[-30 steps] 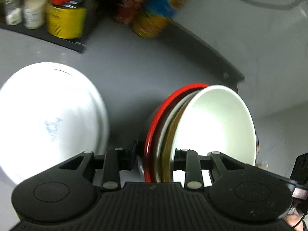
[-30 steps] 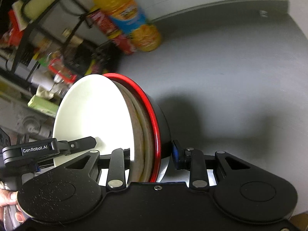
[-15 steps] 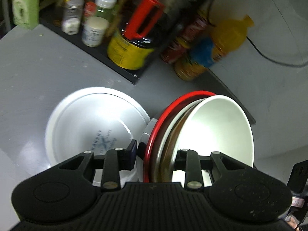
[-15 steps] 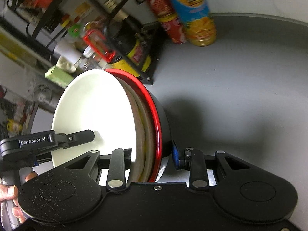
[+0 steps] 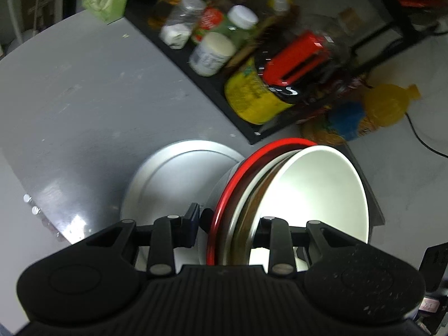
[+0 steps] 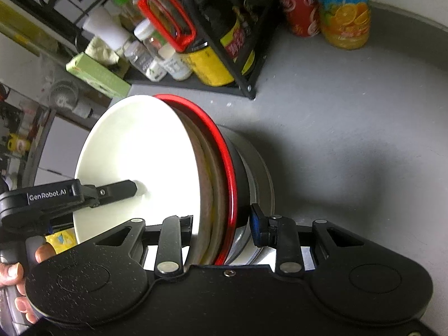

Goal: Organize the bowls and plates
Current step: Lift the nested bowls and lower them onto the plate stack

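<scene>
A stack of nested bowls point(image 5: 280, 196) is held tilted on edge above the grey table point(image 5: 84, 112). A white bowl point(image 5: 313, 196) is innermost, then a brownish one, and a black bowl with a red rim point(image 5: 224, 204) is outermost. My left gripper point(image 5: 229, 224) is shut on one side of the stack's rims. My right gripper point(image 6: 222, 224) is shut on the opposite side of the stack of bowls point(image 6: 212, 168). One left finger point(image 6: 117, 190) shows inside the white bowl point(image 6: 140, 162). A silver round pan point(image 5: 173, 184) lies on the table close behind the stack.
A black rack point(image 5: 212, 89) holds jars, bottles and a yellow can with a red handle point(image 5: 296, 58). An orange juice bottle point(image 6: 344, 8) and a red can point(image 6: 299, 8) stand beside it. A green box point(image 6: 98, 75) sits at its end. A person's hand point(image 6: 14, 280) grips the left tool.
Both grippers carried the stack across the table toward the silver pan, which now lies just behind it. The rack has come into fuller view. Both grips are unchanged.
</scene>
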`<control>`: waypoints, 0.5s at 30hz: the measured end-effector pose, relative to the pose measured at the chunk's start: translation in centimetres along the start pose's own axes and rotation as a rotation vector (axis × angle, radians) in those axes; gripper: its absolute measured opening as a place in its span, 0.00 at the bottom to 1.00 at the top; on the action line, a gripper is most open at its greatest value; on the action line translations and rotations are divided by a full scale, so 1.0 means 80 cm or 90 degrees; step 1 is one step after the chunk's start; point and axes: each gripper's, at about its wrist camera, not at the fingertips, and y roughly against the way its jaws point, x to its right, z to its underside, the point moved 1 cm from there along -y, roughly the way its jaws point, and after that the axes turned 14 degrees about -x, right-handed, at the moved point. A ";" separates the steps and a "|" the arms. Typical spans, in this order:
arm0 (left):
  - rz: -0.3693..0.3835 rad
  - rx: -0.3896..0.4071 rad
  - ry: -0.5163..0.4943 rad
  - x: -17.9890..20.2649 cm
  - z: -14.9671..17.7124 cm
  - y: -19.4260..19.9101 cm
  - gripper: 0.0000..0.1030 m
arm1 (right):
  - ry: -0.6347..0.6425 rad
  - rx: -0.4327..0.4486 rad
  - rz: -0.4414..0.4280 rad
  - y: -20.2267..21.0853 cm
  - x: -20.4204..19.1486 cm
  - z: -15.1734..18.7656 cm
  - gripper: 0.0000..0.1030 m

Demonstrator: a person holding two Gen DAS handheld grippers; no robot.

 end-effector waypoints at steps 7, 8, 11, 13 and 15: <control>-0.006 -0.002 0.037 -0.022 -0.008 -0.013 0.30 | -0.011 -0.016 -0.004 -0.015 0.000 -0.011 0.29; -0.007 -0.001 0.040 -0.024 -0.009 -0.015 0.30 | -0.009 -0.016 -0.002 -0.016 -0.002 -0.012 0.29; -0.014 -0.010 0.048 -0.027 -0.012 -0.020 0.30 | -0.006 -0.018 0.003 -0.020 -0.006 -0.011 0.29; -0.020 -0.009 0.044 -0.026 -0.015 -0.023 0.30 | -0.008 -0.023 0.004 -0.025 -0.006 -0.011 0.29; -0.024 -0.011 0.043 -0.026 -0.016 -0.023 0.30 | -0.013 -0.029 0.003 -0.030 -0.005 -0.010 0.29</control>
